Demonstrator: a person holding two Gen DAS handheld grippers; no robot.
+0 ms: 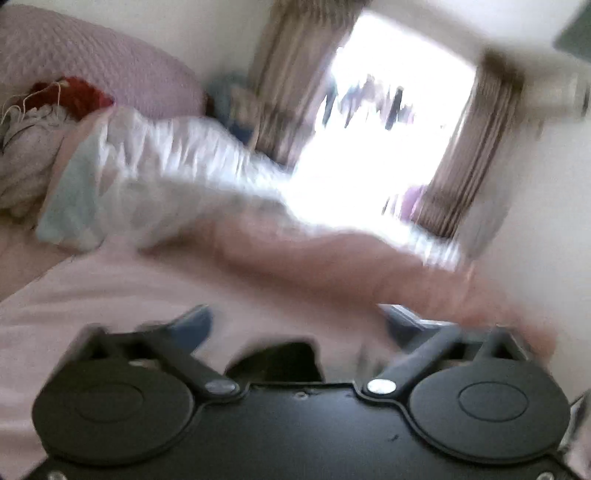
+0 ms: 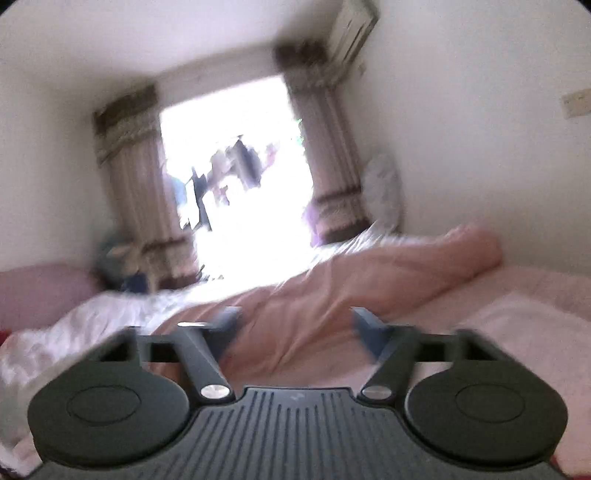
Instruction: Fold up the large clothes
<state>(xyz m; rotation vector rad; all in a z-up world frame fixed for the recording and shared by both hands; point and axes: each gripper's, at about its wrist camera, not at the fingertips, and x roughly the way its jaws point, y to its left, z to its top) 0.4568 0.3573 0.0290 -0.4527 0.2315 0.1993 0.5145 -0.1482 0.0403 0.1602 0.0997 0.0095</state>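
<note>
Bright window [image 2: 236, 177] at the far end of the room, overexposed, flanked by beige-brown striped curtains [image 2: 140, 192]. Air conditioner [image 2: 352, 31] high on the white wall [image 2: 480, 166], above the curtain on the right. Small wall plate [image 2: 576, 103] further right. Lilac quilted headboard [image 1: 92, 62] at upper left in the left wrist view. All blurred, so finer detail unreadable.

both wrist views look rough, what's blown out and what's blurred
Left wrist view: the window is blown out white, and motion blur smears the bedding and the open left gripper. Right wrist view: same glare from the window, the pink quilt is soft, and the open right gripper is streaked.
</note>
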